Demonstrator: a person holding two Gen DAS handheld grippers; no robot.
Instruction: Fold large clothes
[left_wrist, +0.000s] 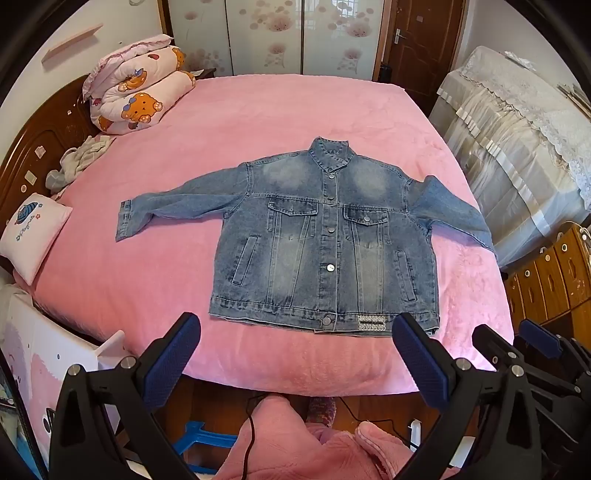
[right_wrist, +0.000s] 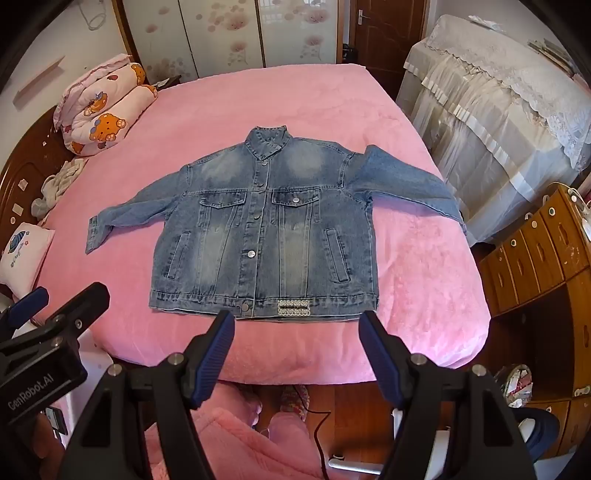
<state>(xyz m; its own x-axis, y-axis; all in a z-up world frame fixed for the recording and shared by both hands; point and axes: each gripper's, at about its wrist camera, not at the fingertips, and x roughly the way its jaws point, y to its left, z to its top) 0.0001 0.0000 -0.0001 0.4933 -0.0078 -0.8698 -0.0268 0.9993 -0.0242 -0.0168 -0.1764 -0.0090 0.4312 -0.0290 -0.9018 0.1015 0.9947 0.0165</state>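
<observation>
Both tongs, left and right, hang spread apart and empty; ahead of them the jacket lies flat, buttoned, sleeves out on the bed, ready for folding.

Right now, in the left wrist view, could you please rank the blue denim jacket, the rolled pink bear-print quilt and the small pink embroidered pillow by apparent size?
1. Blue denim jacket, clearly the largest.
2. Rolled pink bear-print quilt.
3. Small pink embroidered pillow, though it lies nearer the camera than the quilt, so their order is unsure.
</observation>
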